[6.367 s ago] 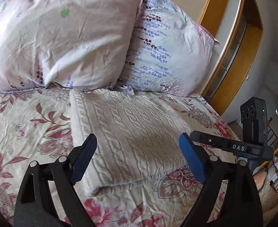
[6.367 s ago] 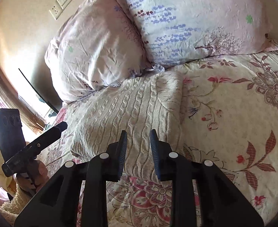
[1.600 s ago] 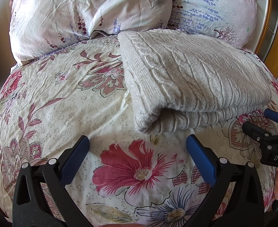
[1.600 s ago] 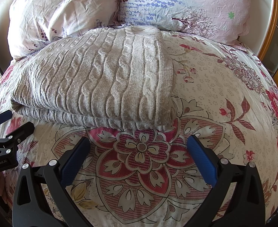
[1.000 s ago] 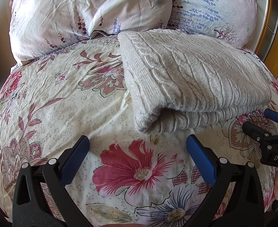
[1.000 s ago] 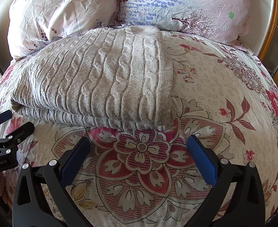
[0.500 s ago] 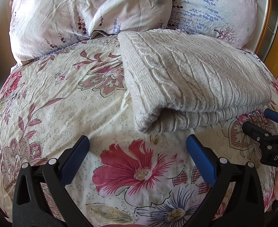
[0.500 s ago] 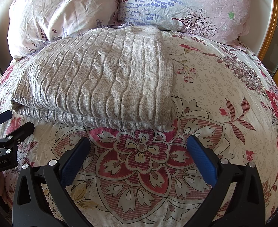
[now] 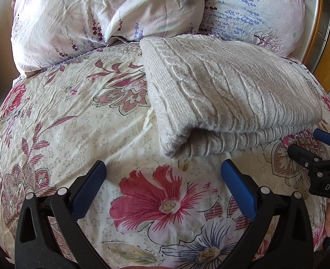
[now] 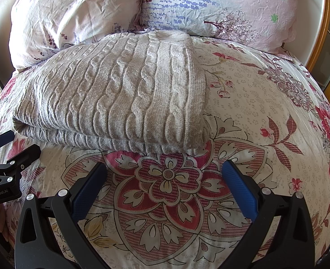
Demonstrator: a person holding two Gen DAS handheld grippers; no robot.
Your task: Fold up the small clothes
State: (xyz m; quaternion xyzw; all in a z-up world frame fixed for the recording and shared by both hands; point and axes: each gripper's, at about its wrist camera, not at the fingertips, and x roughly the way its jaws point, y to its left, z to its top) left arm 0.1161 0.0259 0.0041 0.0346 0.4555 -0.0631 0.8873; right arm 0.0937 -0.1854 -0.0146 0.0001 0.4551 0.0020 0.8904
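A beige cable-knit sweater (image 9: 227, 94) is lying folded into a thick rectangular bundle on the floral bedspread (image 9: 79, 121), its far edge resting against the two pillows. Raised braided cables are running along its top face. Two stacked layers are being shown at the near edge, with a rounded fold at the corner; nothing is being held.

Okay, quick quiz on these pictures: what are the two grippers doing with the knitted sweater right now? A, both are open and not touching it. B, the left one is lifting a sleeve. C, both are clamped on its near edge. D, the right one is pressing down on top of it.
A: the left gripper and right gripper both stand wide open over the bedspread, short of the folded sweater.
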